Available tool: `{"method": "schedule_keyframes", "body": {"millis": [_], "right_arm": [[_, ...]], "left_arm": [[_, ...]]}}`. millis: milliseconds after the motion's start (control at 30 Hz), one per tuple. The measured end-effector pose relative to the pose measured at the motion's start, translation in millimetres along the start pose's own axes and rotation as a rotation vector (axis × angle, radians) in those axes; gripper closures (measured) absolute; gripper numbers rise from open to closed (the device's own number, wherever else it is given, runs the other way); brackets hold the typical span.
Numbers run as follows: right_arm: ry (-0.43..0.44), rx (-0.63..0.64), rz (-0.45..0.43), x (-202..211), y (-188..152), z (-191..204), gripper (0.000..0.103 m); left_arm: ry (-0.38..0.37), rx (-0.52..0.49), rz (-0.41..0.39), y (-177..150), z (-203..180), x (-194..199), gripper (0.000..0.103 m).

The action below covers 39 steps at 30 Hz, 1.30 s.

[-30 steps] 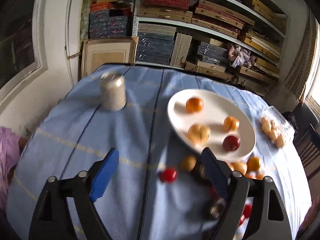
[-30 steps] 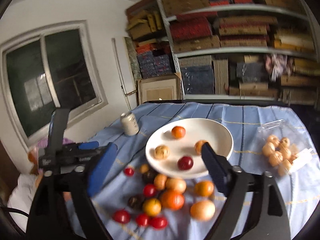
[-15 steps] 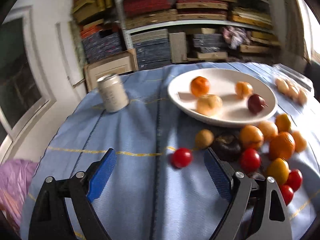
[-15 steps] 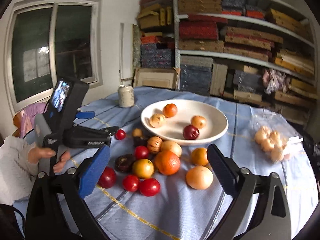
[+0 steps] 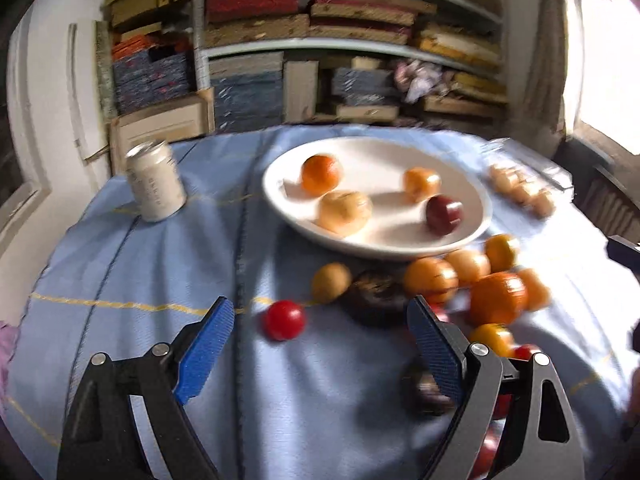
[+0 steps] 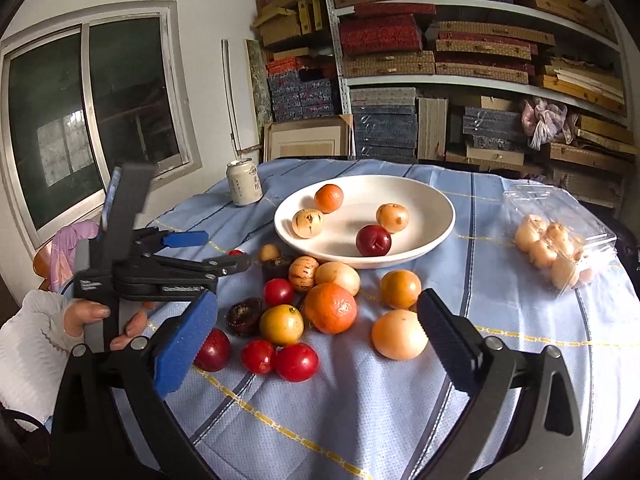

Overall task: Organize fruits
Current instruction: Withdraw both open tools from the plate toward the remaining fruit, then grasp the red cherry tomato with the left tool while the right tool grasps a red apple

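A white plate [image 6: 436, 196] [image 5: 472, 184] holds an orange [image 6: 329, 198], two pale fruits and a dark red plum [image 6: 373, 240]. Several loose fruits lie in front of it: a big orange [image 6: 330, 307], red ones [image 6: 296, 361], a pale round one [image 6: 398, 334] and a dark one [image 6: 244, 316]. My left gripper [image 5: 320, 356] is open and empty, low over the cloth, with a small red fruit [image 5: 283, 319] between its fingers. It also shows in the right wrist view [image 6: 218, 252] at the left. My right gripper [image 6: 316, 344] is open and empty above the loose pile.
A drink can [image 6: 244, 182] [image 5: 155, 186] stands left of the plate. A clear plastic box of pale fruits [image 6: 560, 244] lies at the right. The round table has a blue cloth [image 6: 400, 420]. Shelves of boxes [image 6: 440, 60] stand behind; a window is at left.
My left gripper has swung round and come down toward the small red fruit, now between its fingers. My right gripper's view has levelled and moved closer to the loose pile.
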State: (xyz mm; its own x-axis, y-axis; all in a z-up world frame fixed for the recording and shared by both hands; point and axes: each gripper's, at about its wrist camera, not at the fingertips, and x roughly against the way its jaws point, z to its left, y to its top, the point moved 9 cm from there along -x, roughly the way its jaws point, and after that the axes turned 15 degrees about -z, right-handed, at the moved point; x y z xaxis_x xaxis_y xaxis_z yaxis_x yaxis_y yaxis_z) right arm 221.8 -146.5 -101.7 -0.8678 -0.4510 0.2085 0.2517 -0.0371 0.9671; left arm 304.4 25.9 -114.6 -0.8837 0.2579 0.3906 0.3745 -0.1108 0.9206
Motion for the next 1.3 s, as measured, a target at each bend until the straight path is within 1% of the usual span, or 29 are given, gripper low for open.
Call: {"method": "schedule_keyframes", "body": {"millis": [67,100,167,233,333,433,500,567,600,667,700,800,967,1133,1200,1267,1300], "right_arm": [[0.0,-0.001,0.004,-0.3,-1.2,-0.1,0.005],[0.0,-0.003,0.006,-0.8,-1.6,-0.4,0.005],[0.001,-0.007,0.01,-1.2,-2.1,-0.8,0.005],[0.002,-0.007,0.013,-1.3,-2.7,-1.0,0.005],[0.002,-0.006,0.013,-1.3,-2.8,-0.3,0.005],[0.002,-0.006,0.013,-1.2,-3.0,-0.5,0.005],[0.004,-0.006,0.013,-1.2,-2.6,0.2,0.005],[0.009,-0.002,0.015,-1.0,-3.0,1.2,0.005],[0.012,0.003,0.018,-1.3,-3.9,2.4,0.005],[0.018,0.01,0.023,-1.4,-4.9,4.3,0.005],[0.02,0.014,0.024,-1.5,-5.6,5.1,0.005],[0.019,0.02,0.028,-1.9,-6.9,5.7,0.005],[0.017,0.017,0.034,-1.8,-8.3,4.3,0.005],[0.016,0.02,0.045,-3.1,-9.4,3.8,0.005],[0.016,0.02,0.05,-3.5,-10.8,3.4,0.005],[0.015,0.021,0.054,-3.8,-11.5,3.5,0.005],[0.016,0.021,0.055,-3.7,-11.7,3.4,0.005]], "left_arm": [[-0.046,-0.008,-0.007,0.5,-9.6,2.0,0.014],[-0.061,-0.021,0.006,-3.0,-14.3,-0.3,0.014],[-0.06,-0.04,0.04,-9.5,-17.1,-6.6,0.014],[-0.073,-0.014,0.062,-12.4,-14.4,-10.8,0.014],[-0.064,0.034,0.096,-17.8,-3.0,-17.3,0.014],[-0.052,0.089,0.15,-25.6,8.8,-27.3,0.014],[-0.046,0.095,0.151,-25.9,10.2,-28.7,0.016],[-0.044,0.077,0.137,-23.1,8.3,-26.0,0.025],[-0.031,0.059,0.128,-21.5,7.6,-25.6,0.027],[-0.016,0.043,0.113,-18.9,8.3,-25.3,0.042],[-0.013,0.044,0.113,-18.6,9.5,-25.9,0.044],[-0.013,0.048,0.115,-18.5,10.8,-27.0,0.045],[0.006,-0.001,0.128,-19.2,9.0,-31.0,0.045],[0.033,0.012,0.152,-21.3,18.9,-38.1,0.045],[0.022,0.034,0.172,-24.0,21.4,-41.5,0.045],[0.012,0.048,0.186,-26.2,22.1,-43.0,0.051],[0.012,0.05,0.192,-26.8,22.2,-44.0,0.052]]}}
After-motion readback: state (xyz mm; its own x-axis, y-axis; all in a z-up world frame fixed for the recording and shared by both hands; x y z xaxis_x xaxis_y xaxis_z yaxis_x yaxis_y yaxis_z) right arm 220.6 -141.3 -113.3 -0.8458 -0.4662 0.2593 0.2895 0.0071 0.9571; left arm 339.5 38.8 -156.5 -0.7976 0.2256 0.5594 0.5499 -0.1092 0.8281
